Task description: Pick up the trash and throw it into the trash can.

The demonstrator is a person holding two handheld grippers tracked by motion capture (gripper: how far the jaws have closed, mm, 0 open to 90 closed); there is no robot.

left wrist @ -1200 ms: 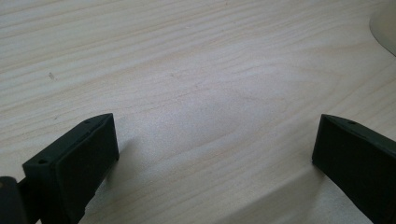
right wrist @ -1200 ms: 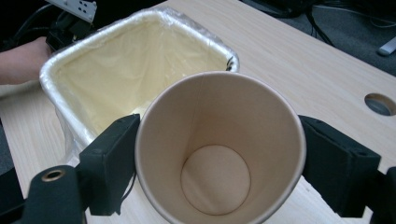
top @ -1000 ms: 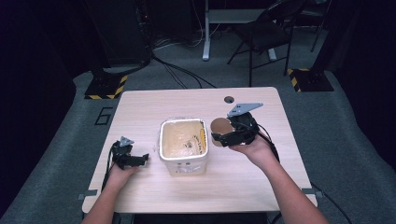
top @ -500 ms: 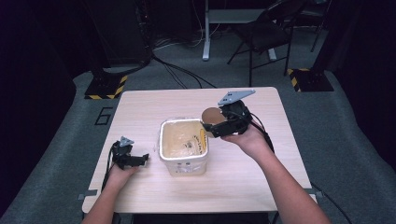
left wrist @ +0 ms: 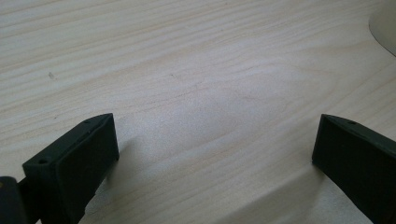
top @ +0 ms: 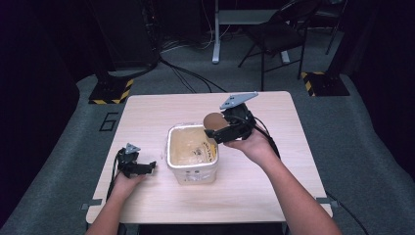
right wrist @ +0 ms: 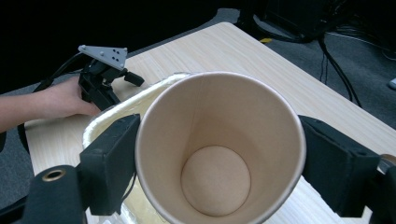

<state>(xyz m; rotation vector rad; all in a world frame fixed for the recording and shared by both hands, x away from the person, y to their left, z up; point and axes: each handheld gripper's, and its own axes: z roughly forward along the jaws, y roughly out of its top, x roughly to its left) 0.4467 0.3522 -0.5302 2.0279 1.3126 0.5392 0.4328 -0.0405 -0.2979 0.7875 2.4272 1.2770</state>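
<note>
Got the paper cup point(right wrist: 219, 149) clamped in my right gripper point(top: 229, 128), tipped with its mouth facing the tub point(top: 192, 175), hanging right over the tub's far corner. My left gripper point(top: 139, 167) rests on the table point(top: 274, 191), jaws wide, holding nothing.

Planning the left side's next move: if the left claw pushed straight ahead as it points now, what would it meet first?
Probably the cream tub. The left claw rests open on the table, pointing toward the tub's side wall, bare wood between them. Exact aim is uncertain.
</note>
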